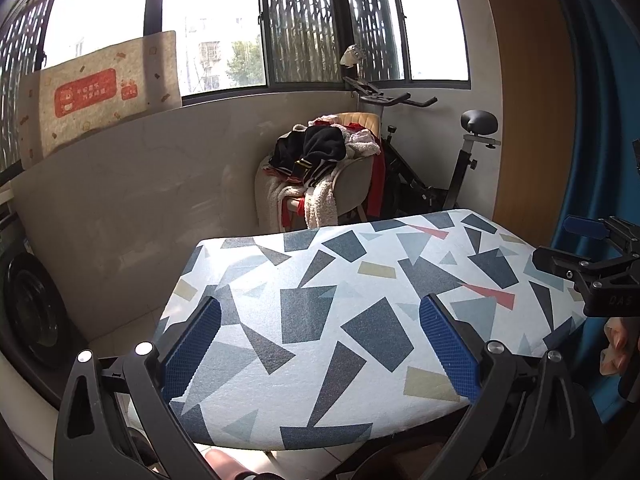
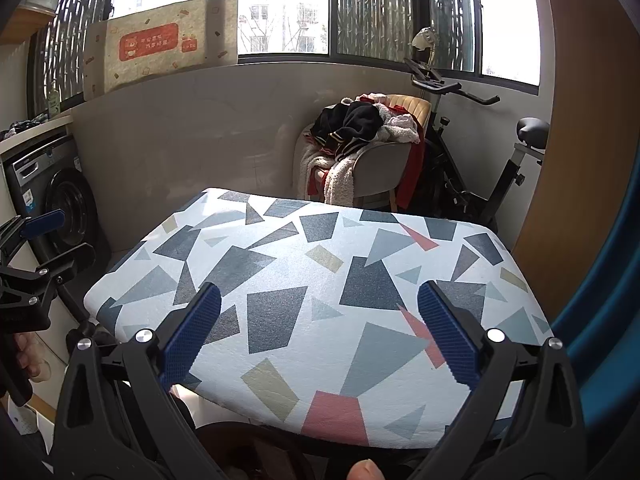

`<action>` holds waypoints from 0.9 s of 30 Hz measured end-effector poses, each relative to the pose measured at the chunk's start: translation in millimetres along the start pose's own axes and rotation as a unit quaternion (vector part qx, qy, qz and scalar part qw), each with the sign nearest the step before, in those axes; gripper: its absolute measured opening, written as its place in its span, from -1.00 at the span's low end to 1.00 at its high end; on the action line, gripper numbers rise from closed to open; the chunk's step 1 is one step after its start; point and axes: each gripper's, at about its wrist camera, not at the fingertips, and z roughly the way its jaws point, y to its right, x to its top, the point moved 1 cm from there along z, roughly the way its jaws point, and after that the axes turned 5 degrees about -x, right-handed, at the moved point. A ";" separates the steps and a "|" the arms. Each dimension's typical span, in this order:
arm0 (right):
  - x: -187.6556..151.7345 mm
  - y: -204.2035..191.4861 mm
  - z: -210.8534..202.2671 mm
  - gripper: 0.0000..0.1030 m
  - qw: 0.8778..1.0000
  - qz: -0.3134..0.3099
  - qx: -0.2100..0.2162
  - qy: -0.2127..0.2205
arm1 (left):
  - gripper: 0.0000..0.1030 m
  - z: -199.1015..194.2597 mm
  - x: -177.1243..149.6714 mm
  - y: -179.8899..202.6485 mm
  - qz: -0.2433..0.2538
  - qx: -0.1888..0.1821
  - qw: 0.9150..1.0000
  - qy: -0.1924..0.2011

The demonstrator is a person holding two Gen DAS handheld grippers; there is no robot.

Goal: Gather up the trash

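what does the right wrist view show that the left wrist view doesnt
Only the right wrist view shows the washing machine's control panel and the big pink patch at the near edge of the patterned surface. Only the left wrist view shows the right gripper from the side. Both share the patterned surface, the clothes-piled chair, the exercise bike and the mat on the windowsill. Both grippers are open and empty; no trash shows in either.

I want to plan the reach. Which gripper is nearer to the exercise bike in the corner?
Right, probably. The exercise bike stands beyond the patterned board's far right end. The right gripper hovers over that side; the left gripper is further left. Both have open jaws.
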 end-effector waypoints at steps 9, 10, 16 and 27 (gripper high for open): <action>-0.5 1.8 -1.6 0.88 1.000 0.000 -0.001 -0.001 | 0.88 0.2 0.3 -0.4 0.000 0.001 1.000 0.000; -0.5 1.4 -1.1 0.88 1.000 0.000 -0.001 0.000 | 0.88 0.2 0.2 -0.4 0.000 0.001 1.000 0.000; -1.2 3.3 -0.4 0.88 1.000 -0.001 -0.002 -0.003 | 0.88 0.5 -1.7 -7.3 -0.005 0.000 1.000 -0.002; -2.0 4.4 1.1 0.88 1.000 -0.001 -0.003 -0.008 | 0.88 5.6 -1.2 -6.1 -0.008 -0.003 1.000 -0.013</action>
